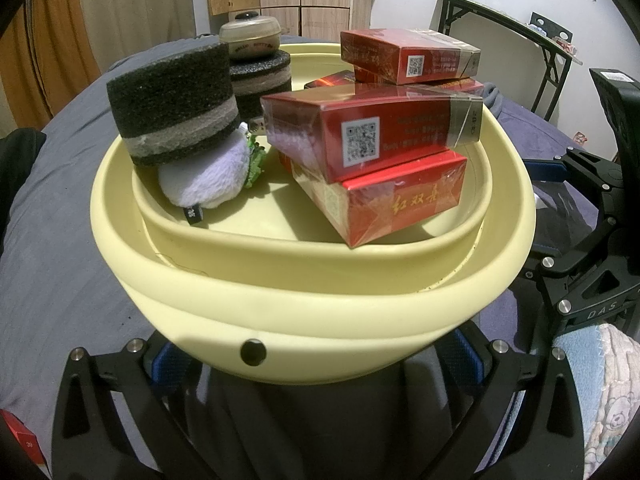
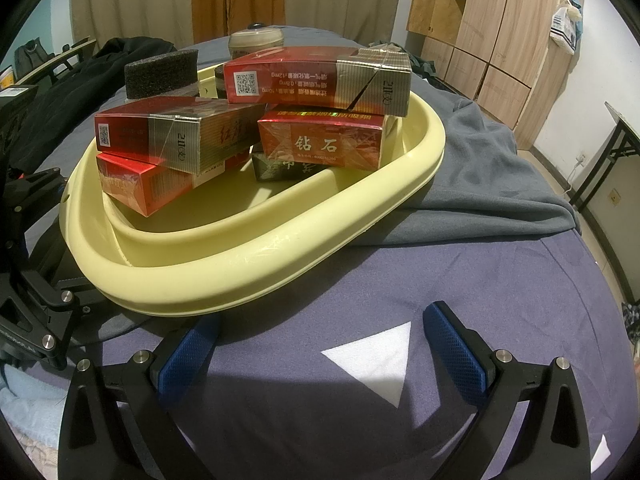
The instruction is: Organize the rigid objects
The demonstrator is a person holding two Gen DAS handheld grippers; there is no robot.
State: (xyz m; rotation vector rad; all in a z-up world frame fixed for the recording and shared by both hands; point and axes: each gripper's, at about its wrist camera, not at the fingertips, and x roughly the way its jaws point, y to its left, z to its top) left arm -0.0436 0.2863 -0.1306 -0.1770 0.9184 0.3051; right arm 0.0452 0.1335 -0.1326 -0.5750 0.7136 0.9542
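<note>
The yellow basin sits on a bed, a smaller tray nested inside it. In the tray, red boxes are stacked at the right, two near and more far. At the left a dark sponge leans on a white plush. A second sponge with a tin on top stands far behind.

The left claw spreads wide under the basin's near wall, its blue pads beside the wall; whether they touch it I cannot tell. The right claw hangs wide open and empty, near the basin's rim, over the bed. A grey blanket lies to the right of the basin.
</note>
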